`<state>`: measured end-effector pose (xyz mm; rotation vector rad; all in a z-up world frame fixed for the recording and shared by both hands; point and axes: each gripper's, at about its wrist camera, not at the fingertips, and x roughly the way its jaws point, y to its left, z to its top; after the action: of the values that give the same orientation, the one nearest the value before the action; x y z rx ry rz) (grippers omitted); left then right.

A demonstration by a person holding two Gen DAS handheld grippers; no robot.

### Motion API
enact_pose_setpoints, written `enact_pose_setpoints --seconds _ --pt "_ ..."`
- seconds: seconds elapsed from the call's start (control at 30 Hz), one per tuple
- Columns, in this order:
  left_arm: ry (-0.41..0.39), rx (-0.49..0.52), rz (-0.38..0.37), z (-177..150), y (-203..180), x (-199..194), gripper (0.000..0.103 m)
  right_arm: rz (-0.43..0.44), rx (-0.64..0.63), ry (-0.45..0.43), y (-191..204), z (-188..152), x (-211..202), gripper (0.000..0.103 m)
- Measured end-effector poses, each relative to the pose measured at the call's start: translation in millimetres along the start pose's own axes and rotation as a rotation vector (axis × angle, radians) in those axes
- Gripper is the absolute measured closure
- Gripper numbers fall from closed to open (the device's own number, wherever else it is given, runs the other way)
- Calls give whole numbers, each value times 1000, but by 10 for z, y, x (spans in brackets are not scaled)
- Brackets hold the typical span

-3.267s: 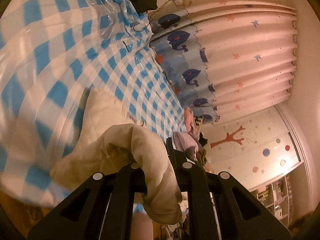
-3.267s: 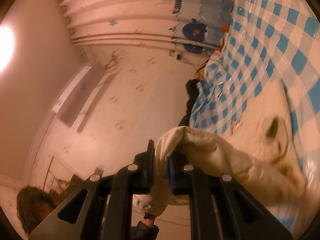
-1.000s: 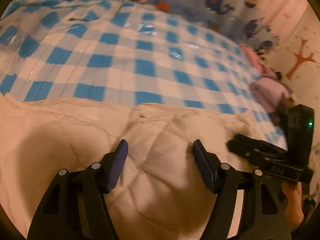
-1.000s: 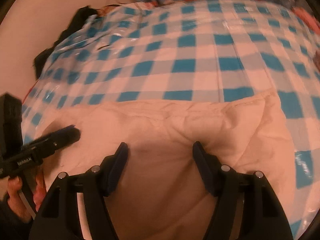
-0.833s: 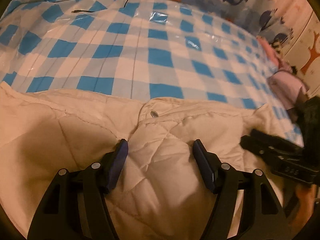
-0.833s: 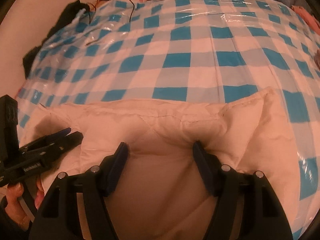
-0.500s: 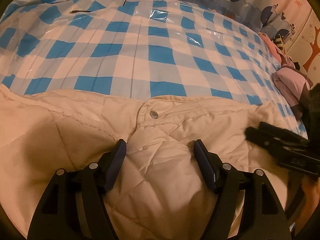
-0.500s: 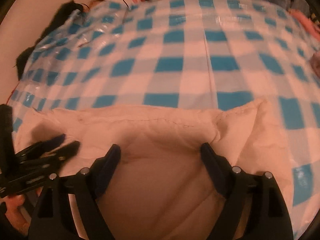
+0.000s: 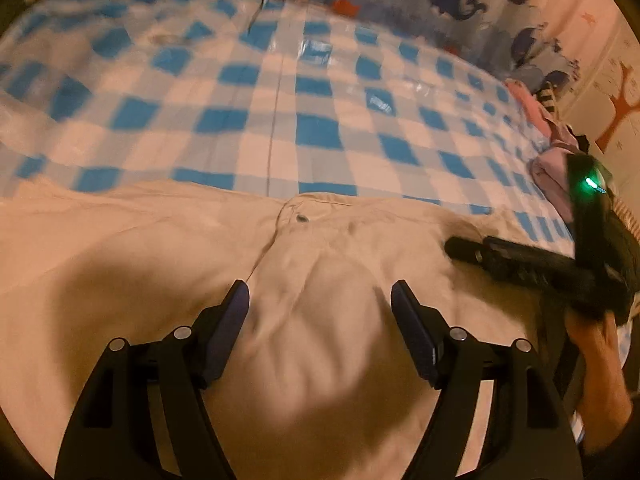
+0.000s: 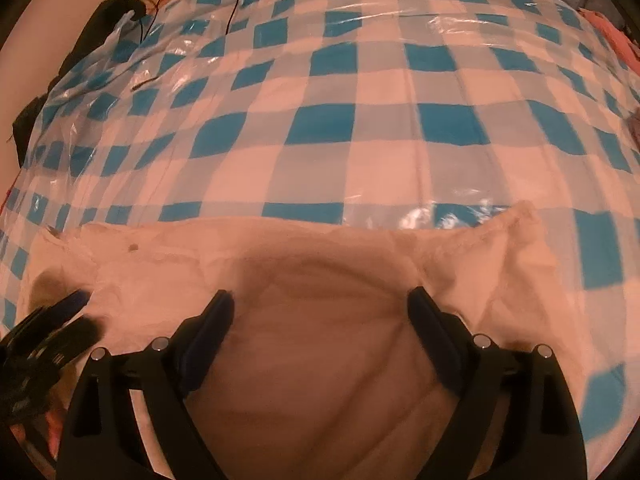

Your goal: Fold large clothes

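Observation:
A cream quilted jacket (image 9: 160, 264) lies spread flat on the blue-and-white checked cover (image 9: 312, 92); a snap button (image 9: 301, 218) shows near its far edge. It also fills the lower half of the right wrist view (image 10: 320, 312). My left gripper (image 9: 320, 304) is open and empty just above the jacket. My right gripper (image 10: 320, 308) is open and empty over the jacket's right part. The right gripper shows in the left wrist view (image 9: 516, 260), and the left gripper in the right wrist view (image 10: 64, 320).
A pile of pink and purple clothes (image 9: 552, 152) lies at the bed's far right. A whale-print curtain (image 9: 460, 8) hangs behind. Dark cloth (image 10: 100, 24) and thin cables (image 10: 148, 32) lie at the far left corner. The checked cover (image 10: 360, 120) is glossy plastic.
3.3 s ago both grippers were shut on the raised jacket. Since 1 s ago the jacket lies flat, both grippers stay open above it, and both views have pulled back slightly.

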<state>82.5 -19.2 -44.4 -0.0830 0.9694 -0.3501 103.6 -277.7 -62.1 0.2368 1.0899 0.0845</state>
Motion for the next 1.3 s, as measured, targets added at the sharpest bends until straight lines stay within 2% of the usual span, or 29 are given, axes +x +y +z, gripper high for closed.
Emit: enact_pose_setpoints --seconds 0.17,0.27,0.33,0.4,0.47,0.5,0.6,0.67,0.73,0.8,0.9,0.93,1.03,1.17,1.3 --pt "-108 159 145 -394 -82 -841 32 32 -5 -107 135 -323 -632 17" --pt "-141 198 188 -592 -66 -1203 32 43 -42 -157 303 -618 -965 12" --pt "-171 219 224 -752 -70 -1479 32 31 -68 -143 391 -795 -1006 10" --pt "-191 229 254 -891 -73 -1704 29 -27 -116 -50 470 -988 -803 7" --pt "-192 223 258 -1011 -75 -1876 28 -65 -171 -51 516 -1083 -740 8" --pt "-183 205 249 -1070 -47 -1982 28 -57 -141 -41 498 -1073 -781 8" --pt "-172 109 200 -1226 137 -2251 24 55 -24 -73 445 -1114 -1083 8" --pt "-165 56 183 -1314 277 -2341 23 93 -29 -105 485 -1212 -1319 8" --pt "-151 -18 162 -1413 471 -2422 23 181 5 -118 457 -1361 -1519 8" --pt "-155 -34 211 -1512 548 -2459 23 224 30 -121 435 -1497 -1647 8" --pt "-190 9 276 -1608 538 -2566 23 225 -28 -117 540 -1805 -1823 8" --pt "-201 21 288 -1634 525 -2599 22 269 -32 -97 567 -1914 -1840 8" --pt "-222 45 323 -1695 487 -2646 22 454 -14 -4 693 -2174 -1751 8" --pt "-240 80 347 -1724 418 -2672 22 496 -32 81 1006 -2366 -1487 8" --pt "-245 84 344 -1732 422 -2690 22 478 -37 122 1291 -2361 -1157 8"
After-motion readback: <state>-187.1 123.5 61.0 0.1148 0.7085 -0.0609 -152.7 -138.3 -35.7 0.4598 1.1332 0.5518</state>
